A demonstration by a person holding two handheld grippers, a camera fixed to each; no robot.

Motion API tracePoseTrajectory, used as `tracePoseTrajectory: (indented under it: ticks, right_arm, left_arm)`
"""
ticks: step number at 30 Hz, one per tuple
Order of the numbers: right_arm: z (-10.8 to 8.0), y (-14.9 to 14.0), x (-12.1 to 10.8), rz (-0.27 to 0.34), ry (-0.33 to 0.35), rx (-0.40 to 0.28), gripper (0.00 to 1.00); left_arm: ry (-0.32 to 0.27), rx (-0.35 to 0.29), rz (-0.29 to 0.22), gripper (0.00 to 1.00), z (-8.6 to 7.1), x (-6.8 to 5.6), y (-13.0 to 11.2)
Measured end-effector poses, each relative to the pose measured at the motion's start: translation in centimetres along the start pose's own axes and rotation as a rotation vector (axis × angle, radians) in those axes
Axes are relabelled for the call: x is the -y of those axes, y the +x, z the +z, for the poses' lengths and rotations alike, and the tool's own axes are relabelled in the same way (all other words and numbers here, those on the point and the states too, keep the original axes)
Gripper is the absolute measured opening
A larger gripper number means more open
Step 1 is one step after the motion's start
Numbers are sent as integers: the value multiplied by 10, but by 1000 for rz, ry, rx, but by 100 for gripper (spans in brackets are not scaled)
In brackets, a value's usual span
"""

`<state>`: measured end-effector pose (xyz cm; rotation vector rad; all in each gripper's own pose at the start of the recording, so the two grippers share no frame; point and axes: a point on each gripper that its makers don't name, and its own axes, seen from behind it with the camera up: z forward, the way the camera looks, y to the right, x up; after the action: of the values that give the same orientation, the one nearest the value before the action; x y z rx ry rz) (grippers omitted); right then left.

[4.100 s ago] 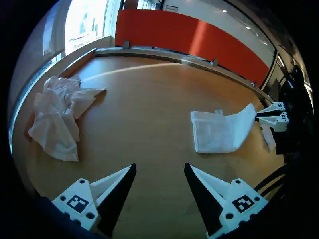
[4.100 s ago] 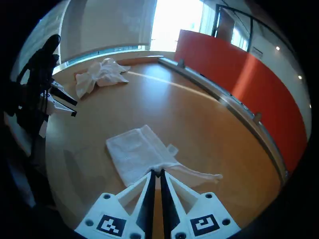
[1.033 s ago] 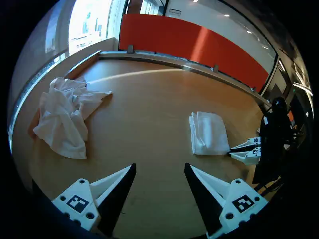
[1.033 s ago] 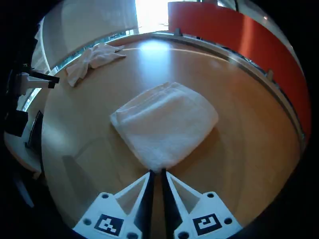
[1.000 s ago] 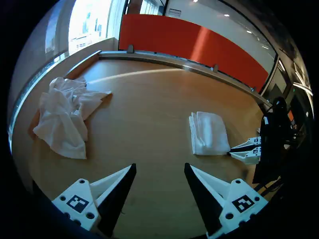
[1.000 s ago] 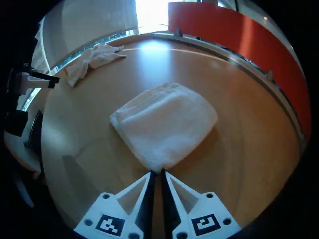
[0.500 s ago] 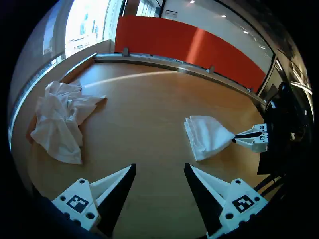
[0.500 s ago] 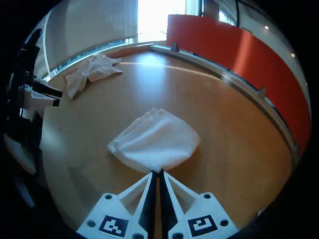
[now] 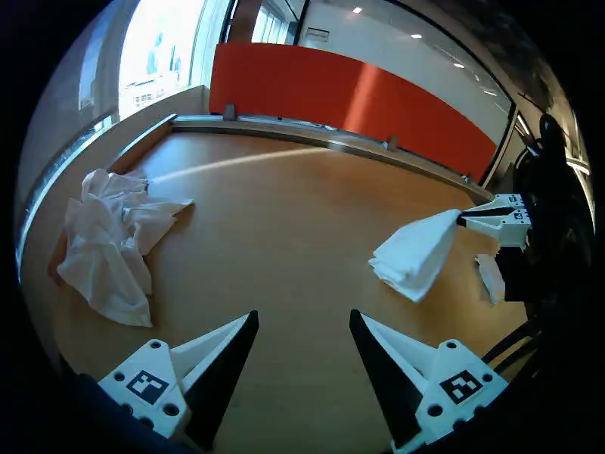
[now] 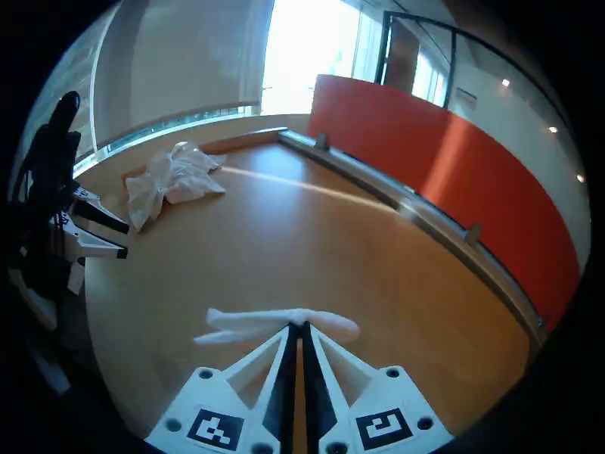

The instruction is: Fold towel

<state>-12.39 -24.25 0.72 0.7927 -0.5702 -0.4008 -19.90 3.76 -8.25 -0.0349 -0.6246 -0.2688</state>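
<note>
A folded white towel (image 9: 414, 253) hangs in the air above the wooden table (image 9: 287, 219), pinched at one corner by my right gripper (image 9: 463, 216), which is shut on it. In the right gripper view the same towel (image 10: 280, 321) shows edge-on just beyond the closed fingertips of that gripper (image 10: 298, 328). My left gripper (image 9: 302, 318) stands open low over the near table edge, with nothing between its fingers; in the right gripper view it sits at the far left (image 10: 121, 240), held by a dark-sleeved arm.
A crumpled pile of white towels (image 9: 110, 231) lies at the table's left end, also (image 10: 170, 178) in the right gripper view. A metal rail and orange partition (image 9: 355, 94) run along the far edge. A small white cloth (image 9: 490, 276) shows by the right gripper.
The right gripper has lifted the folded towel off the table and carried it up and to the right. The left gripper has stayed open in place.
</note>
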Motion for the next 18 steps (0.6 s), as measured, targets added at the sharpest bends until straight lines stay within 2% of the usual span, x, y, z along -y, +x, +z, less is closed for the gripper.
tracePoseTrajectory:
  ticks: [9, 18]
  right_arm:
    - [-25, 5, -21, -4, -36, -11, 5]
    - [-45, -3, -46, 38, -78, -27, 4]
  left_arm:
    - [-16, -17, 11, 89, -2, -11, 8]
    - [-32, -17, 32, 89, 1, -23, 10]
